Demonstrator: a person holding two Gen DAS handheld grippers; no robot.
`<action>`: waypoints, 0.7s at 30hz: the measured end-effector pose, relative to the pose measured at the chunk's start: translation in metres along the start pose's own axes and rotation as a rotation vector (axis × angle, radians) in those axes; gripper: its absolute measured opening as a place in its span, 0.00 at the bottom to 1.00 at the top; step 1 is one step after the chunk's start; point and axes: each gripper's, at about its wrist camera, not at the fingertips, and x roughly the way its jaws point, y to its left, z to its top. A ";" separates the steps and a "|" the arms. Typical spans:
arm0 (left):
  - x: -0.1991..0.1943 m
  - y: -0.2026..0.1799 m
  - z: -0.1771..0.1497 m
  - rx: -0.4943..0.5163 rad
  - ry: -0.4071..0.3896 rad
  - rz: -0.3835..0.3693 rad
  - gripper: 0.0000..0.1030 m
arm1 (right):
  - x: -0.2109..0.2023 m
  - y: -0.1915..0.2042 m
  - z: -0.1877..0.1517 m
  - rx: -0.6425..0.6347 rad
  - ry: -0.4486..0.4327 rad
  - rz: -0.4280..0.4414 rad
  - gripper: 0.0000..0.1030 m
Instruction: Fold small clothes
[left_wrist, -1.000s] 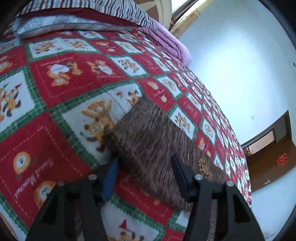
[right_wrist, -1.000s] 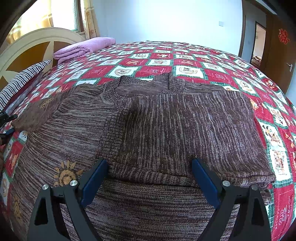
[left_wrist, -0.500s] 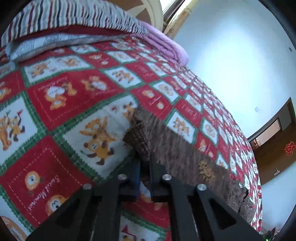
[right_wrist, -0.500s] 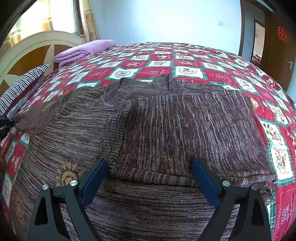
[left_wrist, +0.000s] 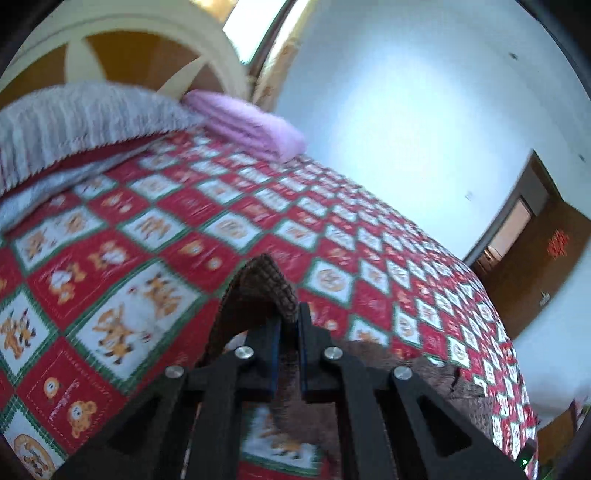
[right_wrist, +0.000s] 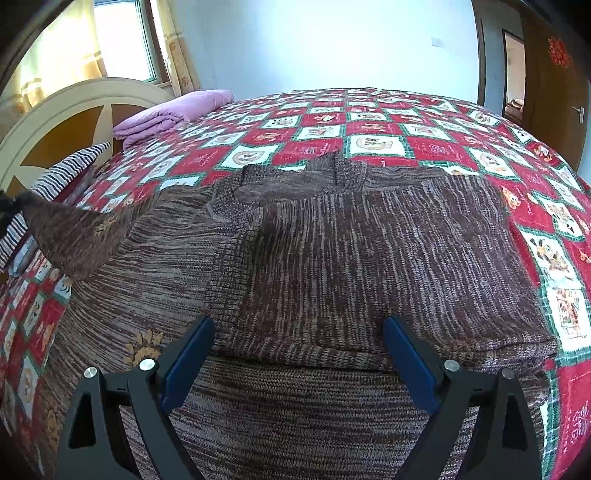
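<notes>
Left gripper (left_wrist: 290, 334) is clamped on the brown sweater's sleeve cuff (left_wrist: 271, 286), raising it off the bed (right_wrist: 369, 122) for folding inward; right gripper (right_wrist: 299, 354), jaws apart, hovers above the sweater (right_wrist: 351, 258).

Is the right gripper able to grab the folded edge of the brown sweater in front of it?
Probably yes. The right gripper is open, its fingers either side of the sweater's folded edge, nothing lying between. The left gripper is busy elsewhere, shut on the sleeve.
</notes>
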 end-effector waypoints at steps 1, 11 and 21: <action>-0.002 -0.011 0.000 0.026 -0.007 -0.009 0.07 | 0.000 0.000 0.000 0.001 0.000 0.001 0.91; -0.002 -0.115 -0.037 0.267 -0.008 -0.108 0.07 | -0.002 -0.005 0.000 0.028 -0.015 0.030 0.91; 0.059 -0.189 -0.138 0.424 0.236 -0.122 0.40 | -0.008 -0.016 -0.002 0.084 -0.047 0.081 0.91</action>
